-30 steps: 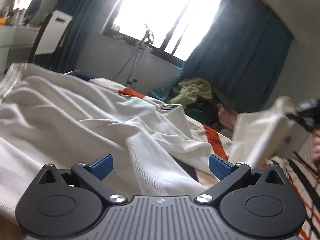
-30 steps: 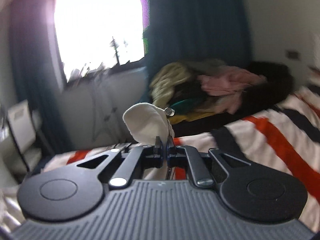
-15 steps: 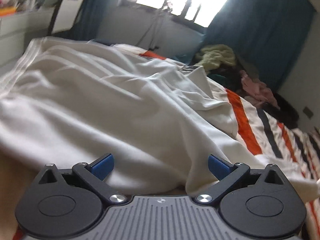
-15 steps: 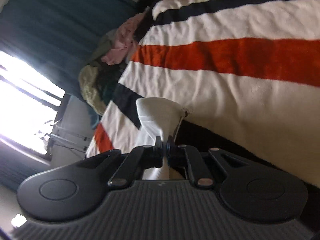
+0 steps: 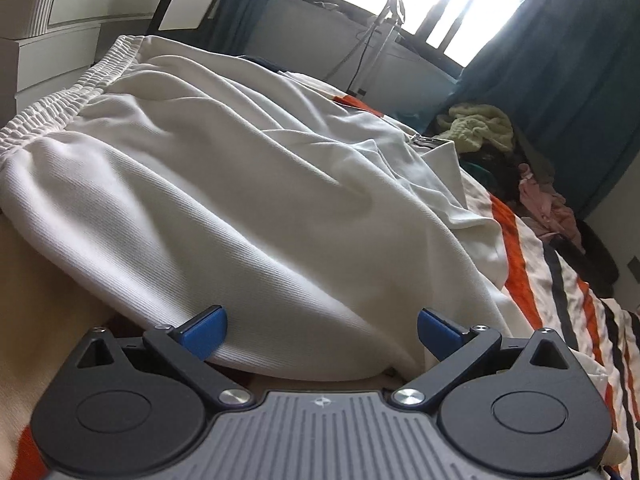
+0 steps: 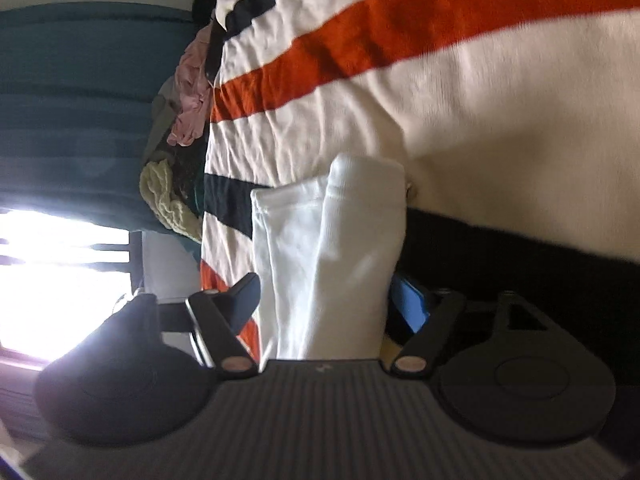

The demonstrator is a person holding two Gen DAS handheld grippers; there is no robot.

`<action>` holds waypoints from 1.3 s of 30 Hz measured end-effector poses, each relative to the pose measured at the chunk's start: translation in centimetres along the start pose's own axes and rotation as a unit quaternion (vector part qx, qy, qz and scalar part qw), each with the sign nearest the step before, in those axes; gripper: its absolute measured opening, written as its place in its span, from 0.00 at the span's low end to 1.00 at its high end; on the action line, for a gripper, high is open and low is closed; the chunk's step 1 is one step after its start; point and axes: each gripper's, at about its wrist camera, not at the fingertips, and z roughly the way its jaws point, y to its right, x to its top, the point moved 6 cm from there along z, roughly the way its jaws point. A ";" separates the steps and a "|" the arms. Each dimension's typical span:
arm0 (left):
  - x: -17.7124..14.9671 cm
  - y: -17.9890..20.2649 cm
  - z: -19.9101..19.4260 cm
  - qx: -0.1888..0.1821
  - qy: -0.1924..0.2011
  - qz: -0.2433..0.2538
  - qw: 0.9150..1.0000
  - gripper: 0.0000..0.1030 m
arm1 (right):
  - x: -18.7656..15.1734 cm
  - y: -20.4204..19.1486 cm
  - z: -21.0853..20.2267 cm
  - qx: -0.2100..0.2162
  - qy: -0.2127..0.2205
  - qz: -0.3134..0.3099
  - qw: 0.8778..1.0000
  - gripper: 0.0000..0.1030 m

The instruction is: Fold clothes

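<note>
On the left, the left gripper (image 5: 320, 330) has its two blue-tipped fingers (image 5: 204, 330) spread wide, pressing on nothing; the near edge of one white garment (image 5: 240, 200) lies between them on the striped bedspread (image 5: 560, 292), its elastic waistband toward the white dresser (image 5: 48, 40). Further along, one heap of unfolded clothes (image 5: 500, 148) sits by the dark curtains (image 5: 560, 60) (a yellow-green piece and a pink one are all I can pick out). On the right, the right gripper (image 6: 324, 300), rolled onto its side, has its jaws opening; a folded white end of the garment (image 6: 340, 240) still stands between them, and the pads no longer pinch it.
</note>
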 end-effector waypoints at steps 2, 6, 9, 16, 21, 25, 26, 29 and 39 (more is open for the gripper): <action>-0.1 0.1 0.1 0.004 0.001 0.002 1.000 1.00 | -0.2 0.0 0.5 -0.016 -0.001 -0.012 1.000 0.72; -0.4 0.2 0.3 0.008 0.001 0.005 1.000 1.00 | -0.4 0.3 1.4 -0.063 0.011 -0.038 0.997 0.72; -0.5 0.2 0.5 0.011 0.000 0.005 1.000 1.00 | -0.1 0.7 2.3 -0.084 0.026 -0.046 0.995 0.62; -0.7 0.3 0.5 0.014 0.001 0.007 1.000 1.00 | 0.9 0.3 3.5 -0.108 0.064 -0.099 0.987 0.15; -0.7 0.2 0.5 0.010 0.002 0.000 1.000 1.00 | 1.9 -1.3 3.1 -0.050 0.082 -0.106 0.990 0.09; -0.6 0.0 0.5 0.006 0.002 -0.006 1.000 1.00 | 2.9 -4.2 0.7 0.023 0.145 -0.138 0.979 0.08; -0.6 0.0 0.5 0.004 0.002 -0.008 1.000 1.00 | 3.2 -4.6 0.0 0.022 0.167 -0.151 0.974 0.08; -0.5 -0.3 0.3 -0.004 0.001 -0.020 1.000 1.00 | 4.2 -4.3 -1.3 -0.006 0.204 -0.165 0.965 0.08; 1.3 -4.5 -2.9 -0.035 -0.033 -0.128 0.991 1.00 | 5.2 1.3 -0.8 -0.141 0.160 -0.101 0.972 0.10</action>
